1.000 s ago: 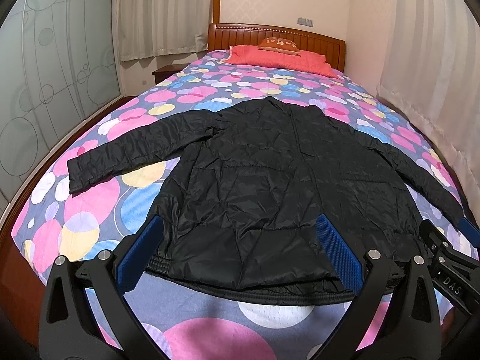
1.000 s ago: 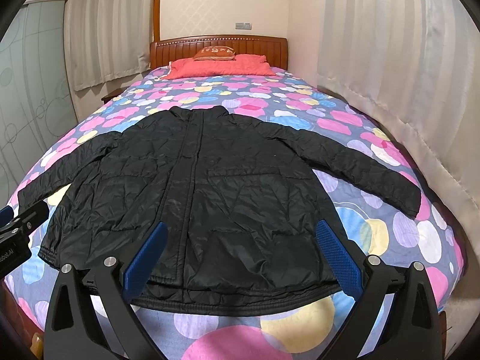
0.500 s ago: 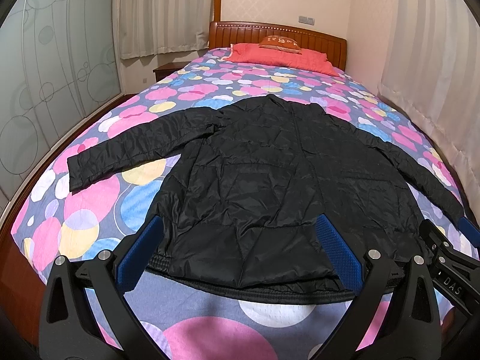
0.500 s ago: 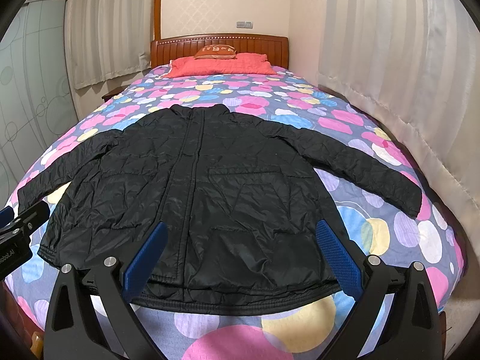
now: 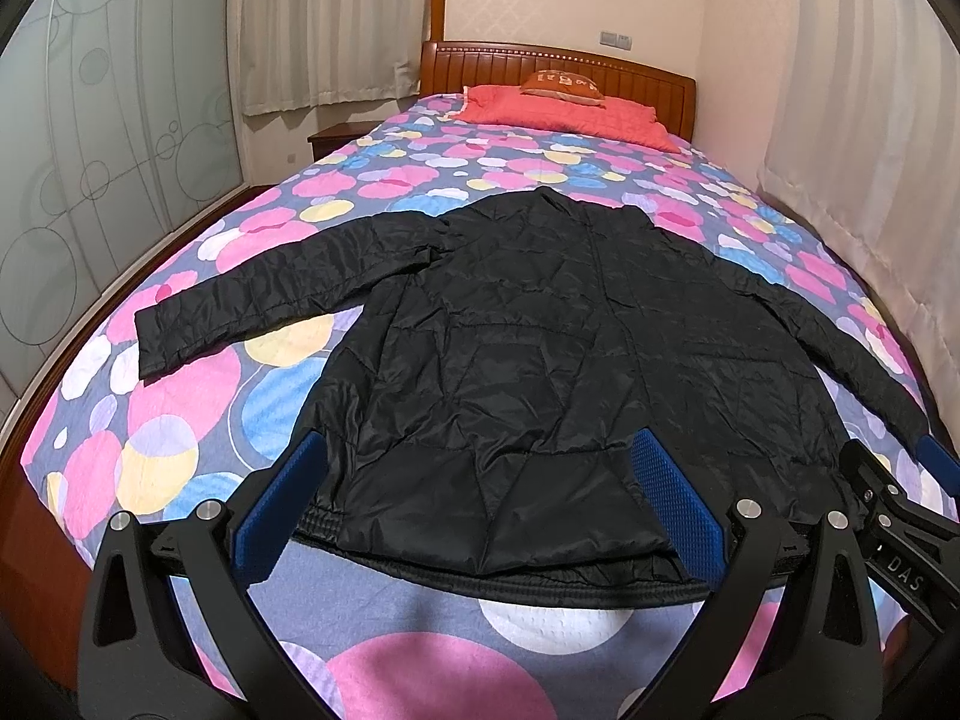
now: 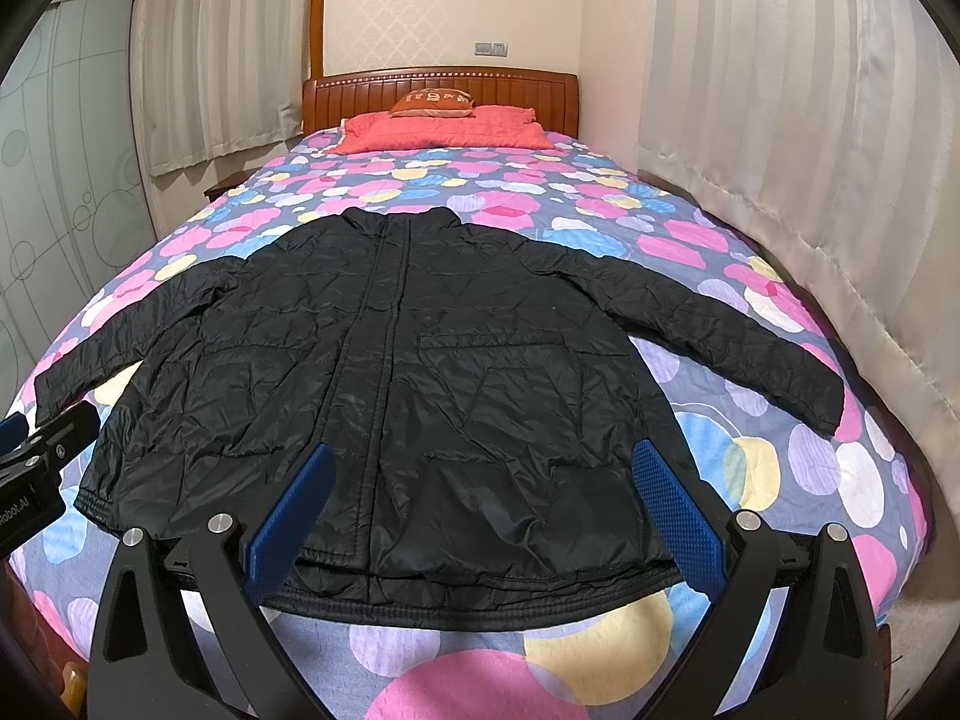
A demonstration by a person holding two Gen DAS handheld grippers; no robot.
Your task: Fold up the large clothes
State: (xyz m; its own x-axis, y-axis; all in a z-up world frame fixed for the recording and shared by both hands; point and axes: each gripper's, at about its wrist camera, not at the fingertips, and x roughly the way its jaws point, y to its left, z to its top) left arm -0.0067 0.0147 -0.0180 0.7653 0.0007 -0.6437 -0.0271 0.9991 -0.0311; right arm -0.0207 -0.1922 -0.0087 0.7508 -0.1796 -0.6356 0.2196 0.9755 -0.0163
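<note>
Jacket (image 6: pixel 420 372) flat on bedspread (image 6: pixel 720 252), sleeves out; L tongs (image 5: pixel 477 516) & R tongs (image 6: pixel 480 516) wide, empty.

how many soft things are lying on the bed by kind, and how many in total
black jacket: 1
red pillow: 1
small orange cushion: 1
total: 3

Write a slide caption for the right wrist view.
Open right gripper hovers at the hem of a black jacket spread flat, sleeves out, on a bed with a circle-patterned cover.
</note>
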